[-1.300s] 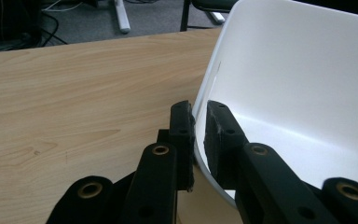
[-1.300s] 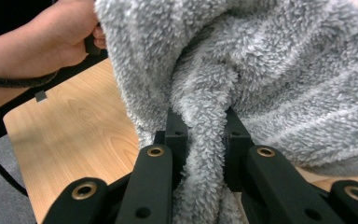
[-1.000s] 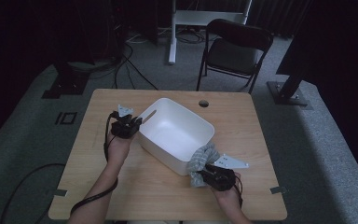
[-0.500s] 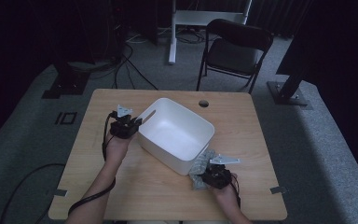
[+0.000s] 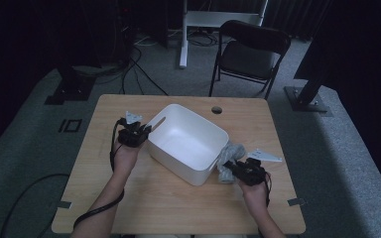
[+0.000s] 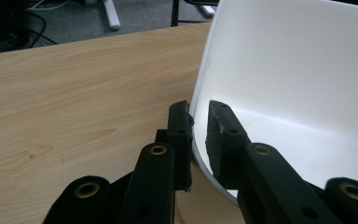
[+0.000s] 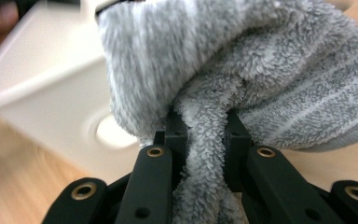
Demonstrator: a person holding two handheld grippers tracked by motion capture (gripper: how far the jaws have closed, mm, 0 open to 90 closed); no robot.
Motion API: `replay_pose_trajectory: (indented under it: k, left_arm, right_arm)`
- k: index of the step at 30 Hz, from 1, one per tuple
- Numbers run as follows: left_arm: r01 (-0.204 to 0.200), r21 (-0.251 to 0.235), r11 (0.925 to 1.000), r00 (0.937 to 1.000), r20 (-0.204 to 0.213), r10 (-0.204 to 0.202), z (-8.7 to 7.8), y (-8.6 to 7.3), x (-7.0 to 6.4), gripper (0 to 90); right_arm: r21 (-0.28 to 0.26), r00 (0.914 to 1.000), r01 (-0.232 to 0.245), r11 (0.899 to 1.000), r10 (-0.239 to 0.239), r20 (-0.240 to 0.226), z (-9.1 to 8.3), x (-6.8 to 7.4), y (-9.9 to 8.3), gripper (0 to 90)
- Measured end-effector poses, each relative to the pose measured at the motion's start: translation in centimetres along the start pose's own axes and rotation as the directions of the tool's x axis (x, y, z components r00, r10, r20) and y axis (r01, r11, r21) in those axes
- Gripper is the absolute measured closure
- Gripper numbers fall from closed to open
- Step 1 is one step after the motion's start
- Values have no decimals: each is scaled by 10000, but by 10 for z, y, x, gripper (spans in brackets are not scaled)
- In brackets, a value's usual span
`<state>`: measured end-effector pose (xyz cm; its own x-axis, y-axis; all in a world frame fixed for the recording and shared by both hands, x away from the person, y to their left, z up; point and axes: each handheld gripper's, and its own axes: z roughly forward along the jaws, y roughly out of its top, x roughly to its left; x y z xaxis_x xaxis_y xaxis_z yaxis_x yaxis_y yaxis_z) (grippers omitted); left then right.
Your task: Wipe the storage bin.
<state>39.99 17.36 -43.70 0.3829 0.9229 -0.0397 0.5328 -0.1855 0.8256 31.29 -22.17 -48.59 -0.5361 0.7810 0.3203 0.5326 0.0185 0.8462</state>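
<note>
A person stands at a wooden table [image 5: 178, 198] with a gripper in each hand. The right gripper [image 7: 200, 126] has its jaws pressed narrow on a bunched fold of a grey towel [image 7: 261, 70], the rest ballooning above and to either side of them. The left gripper [image 6: 198, 123] pinches the rim of a white bin [image 6: 298, 70], one jaw outside the wall and one inside.

The risk I see: only a thin twist of the towel sits between the right jaws, so it could slide free if lifted quickly. Its loose bulk could also catch on the bin's near wall, just beyond the jaws, and drag the bin against the left grip.

The towel is thick, looped terry with paler grey stripes, crumpled, probably resting partly on the table, though the blur makes that uncertain.
</note>
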Motion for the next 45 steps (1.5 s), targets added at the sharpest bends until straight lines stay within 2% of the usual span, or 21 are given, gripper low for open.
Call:
replay_pose_trajectory:
  k: [2, 4, 5, 7, 9, 13, 15, 19, 24, 29, 35, 40, 42, 44, 45]
  left_arm:
    - [-10, 23, 10000, 10000, -3, 10, 0, 0, 0, 800]
    - [-8, 6, 10000, 10000, 7, 8, 0, 0, -1, 801]
    - [-21, 10, 10000, 10000, 24, 21, 0, 0, -1, 801]
    - [-49, 17, 10000, 9999, 94, 49, 1, 1, -1, 803]
    - [-60, 36, 10000, 9999, 112, 60, 1, 1, -2, 804]
    - [-193, 42, 9998, 9996, 225, 192, 1, 1, -1, 804]
    - [-260, 50, 9996, 9990, 365, 258, 1, 1, 1, 803]
    - [-364, 3, 9993, 9979, 541, 363, 0, 0, 2, 800]
    - [-340, -23, 9994, 9979, 544, 341, 0, 0, 2, 799]
    - [-301, -12, 9995, 9982, 513, 302, 0, -1, 1, 799]
    - [-222, 73, 9997, 9988, 439, 219, 0, 1, 1, 796]
    - [-166, 93, 9998, 9982, 586, 160, 0, 1, 3, 770]
    - [-103, -83, 9999, 9958, 908, 110, -2, -2, 7, 728]
    - [40, -533, 9986, 9911, 1331, 31, -5, -5, 10, 689]
    - [70, -618, 9981, 9902, 1397, 17, -6, -6, 11, 677]
  right_arm:
    - [-364, 9998, -181, 9992, 183, 47, -6, -6, 8, 775]
    - [-933, 9989, -385, 9949, 359, -294, -11, -12, 18, 775]
    - [-1078, 9990, -328, 9936, 292, -350, -12, -12, 24, 775]
    - [-1160, 9998, -148, 9931, 134, -126, -10, -14, 32, 775]
    - [-882, 9999, -151, 9960, 157, 58, -1, -17, 34, 775]
    - [-861, 9995, -167, 9961, 189, 247, 4, -19, 30, 778]
    - [-445, 9987, -108, 9990, 129, 483, 12, -20, 22, 778]
    - [-34, 9980, -418, 9991, 419, 464, 22, -27, 9, 779]
    - [384, 9971, -481, 9981, 458, 606, 31, -32, 2, 779]
    - [913, 9956, -647, 9937, 580, 741, 42, -38, -8, 779]
    - [1688, 9939, -766, 9827, 619, 908, 55, -45, -18, 778]
    - [1703, 9939, -777, 9823, 631, 901, 50, -45, -15, 775]
    - [1493, 9942, -777, 9857, 655, 850, 44, -45, -11, 774]
    - [1306, 9944, -661, 9892, 544, 910, 37, -44, -7, 773]
    - [1099, 9943, -641, 9919, 542, 914, 32, -44, -4, 773]
